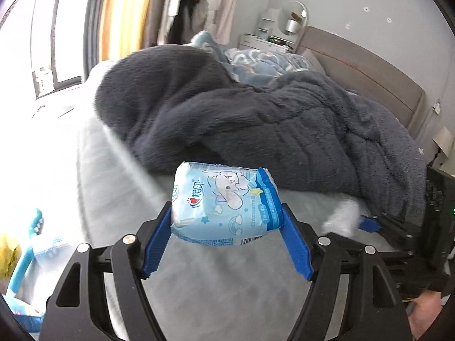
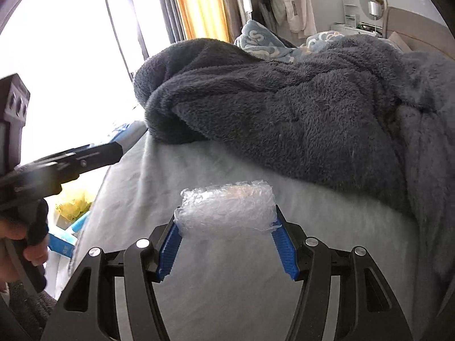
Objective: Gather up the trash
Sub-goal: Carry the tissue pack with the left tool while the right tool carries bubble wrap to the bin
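A: While both tools hang above the pale grey bed sheet (image 2: 216, 278), look at the left gripper (image 1: 226, 221): its blue ribbed fingers (image 1: 157, 244) are clamped on a light-blue plastic tissue packet printed with a cartoon character (image 1: 224, 204). The packet is up off the bed, pinched at both ends.

B: And the right gripper (image 2: 226, 227) is busy as well. It's squeezing a clear roll of bubble wrap (image 2: 227, 207) between its blue pads (image 2: 169, 248), the roll lying crosswise between the tips, clear of the sheet.

A: Behind both loads, a heaped dark grey fleece blanket (image 1: 256, 119) covers the far half of the bed, with a blue-and-white patterned blanket (image 1: 256, 59) bunched beyond it, near the taupe padded headboard (image 1: 355, 68).

B: From the right camera, the left tool sits at the picture's left edge, a hand (image 2: 20, 244) wrapped round its black handle. Below that, beside the bed, something yellow (image 2: 72, 204) lies on the floor; too blurred to name.

A: Bright window (image 2: 65, 56) on the left, orange curtain (image 2: 199, 5), clothes hanging (image 2: 290, 0) at the back.
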A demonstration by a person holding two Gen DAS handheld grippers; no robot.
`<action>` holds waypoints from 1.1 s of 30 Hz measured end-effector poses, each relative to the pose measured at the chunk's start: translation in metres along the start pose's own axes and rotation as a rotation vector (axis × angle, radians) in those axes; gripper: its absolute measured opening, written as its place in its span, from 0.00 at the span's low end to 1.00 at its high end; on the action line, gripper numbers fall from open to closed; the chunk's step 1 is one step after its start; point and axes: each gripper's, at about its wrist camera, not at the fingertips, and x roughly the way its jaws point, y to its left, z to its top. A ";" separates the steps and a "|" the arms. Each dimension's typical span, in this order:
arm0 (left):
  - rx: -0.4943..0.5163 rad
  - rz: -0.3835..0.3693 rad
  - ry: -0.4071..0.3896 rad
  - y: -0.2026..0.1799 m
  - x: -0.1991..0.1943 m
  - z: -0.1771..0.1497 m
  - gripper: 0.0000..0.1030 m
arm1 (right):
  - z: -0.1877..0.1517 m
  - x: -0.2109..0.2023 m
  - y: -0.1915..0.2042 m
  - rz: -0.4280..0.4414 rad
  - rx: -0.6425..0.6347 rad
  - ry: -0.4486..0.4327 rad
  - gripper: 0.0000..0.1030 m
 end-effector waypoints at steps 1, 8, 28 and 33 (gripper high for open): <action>0.002 0.014 -0.003 0.003 -0.003 -0.002 0.73 | -0.003 -0.003 0.004 0.000 0.002 0.001 0.59; 0.049 0.123 -0.034 0.029 -0.037 -0.028 0.73 | -0.011 -0.007 0.033 -0.024 -0.067 0.011 0.59; -0.137 0.347 0.042 0.121 -0.082 -0.120 0.73 | 0.005 -0.020 0.142 0.154 -0.125 -0.011 0.59; -0.172 0.375 0.089 0.147 -0.082 -0.134 0.73 | 0.006 -0.007 0.169 0.198 -0.149 0.013 0.59</action>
